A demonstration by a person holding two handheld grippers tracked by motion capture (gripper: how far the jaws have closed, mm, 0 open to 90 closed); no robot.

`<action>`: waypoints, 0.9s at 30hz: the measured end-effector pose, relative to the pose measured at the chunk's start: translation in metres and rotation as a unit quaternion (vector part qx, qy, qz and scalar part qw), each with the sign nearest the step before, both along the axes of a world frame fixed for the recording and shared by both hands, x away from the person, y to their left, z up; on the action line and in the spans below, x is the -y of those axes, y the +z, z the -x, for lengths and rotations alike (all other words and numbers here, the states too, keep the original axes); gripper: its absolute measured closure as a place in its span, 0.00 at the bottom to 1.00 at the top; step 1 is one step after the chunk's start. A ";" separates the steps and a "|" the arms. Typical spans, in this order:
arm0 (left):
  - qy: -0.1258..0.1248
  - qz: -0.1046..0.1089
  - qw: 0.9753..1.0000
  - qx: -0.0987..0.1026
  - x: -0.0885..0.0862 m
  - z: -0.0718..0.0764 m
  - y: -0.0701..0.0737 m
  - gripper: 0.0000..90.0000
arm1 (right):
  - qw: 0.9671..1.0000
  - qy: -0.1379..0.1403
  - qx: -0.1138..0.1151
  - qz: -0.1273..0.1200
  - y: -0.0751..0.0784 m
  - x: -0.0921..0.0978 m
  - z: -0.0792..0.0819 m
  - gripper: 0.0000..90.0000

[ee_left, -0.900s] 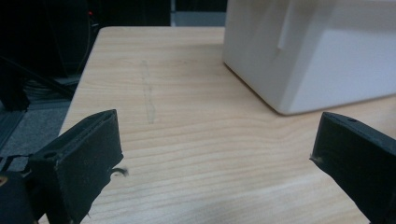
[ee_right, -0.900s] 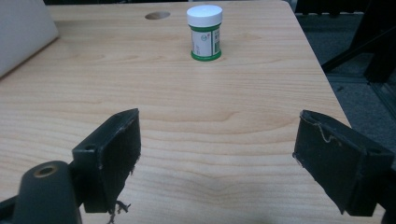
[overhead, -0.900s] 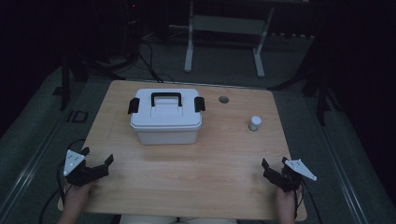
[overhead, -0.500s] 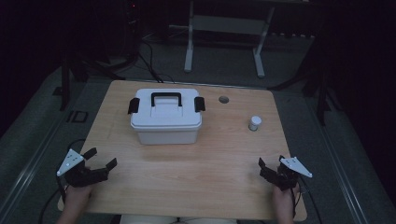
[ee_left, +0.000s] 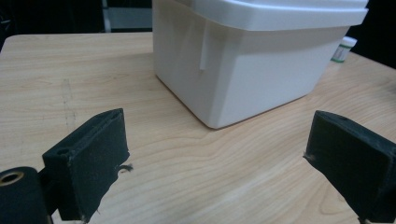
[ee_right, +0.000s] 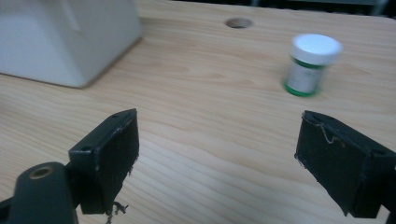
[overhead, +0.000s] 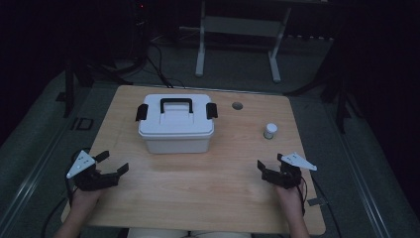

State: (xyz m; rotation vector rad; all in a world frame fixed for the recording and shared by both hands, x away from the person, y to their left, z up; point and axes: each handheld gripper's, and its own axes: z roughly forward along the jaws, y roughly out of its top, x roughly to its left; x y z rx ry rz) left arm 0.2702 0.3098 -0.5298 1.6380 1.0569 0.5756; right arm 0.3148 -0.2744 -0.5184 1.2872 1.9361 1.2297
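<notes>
From above, nothing has been started: the white box (overhead: 176, 124) sits lidded, both latches down, toward the far left of the surface (overhead: 208, 188), and the small jar (overhead: 270, 131) stands capped, well apart to its right. The left gripper (overhead: 108, 166) and right gripper (overhead: 270, 165) wait near the front edge, both released and empty.

In the left gripper view the spread jaws face the box's near corner (ee_left: 243, 79), close ahead.

In the right gripper view the jaws gape too, with the jar (ee_right: 310, 64) ahead, slightly right, and untouched.
</notes>
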 end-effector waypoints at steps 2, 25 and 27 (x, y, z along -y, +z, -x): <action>0.001 0.001 1.000 0.001 0.000 -0.005 0.001 0.11 | 1.000 0.019 -0.004 -0.006 0.002 -0.009 -0.004 0.17; 0.002 -0.017 0.999 -0.050 0.008 -0.082 -0.014 0.78 | 0.994 0.108 0.007 0.029 -0.001 -0.107 -0.077 1.00; 0.004 -0.022 0.998 -0.056 0.011 -0.088 -0.016 0.83 | 0.993 0.115 -0.001 0.028 -0.004 -0.114 -0.083 1.00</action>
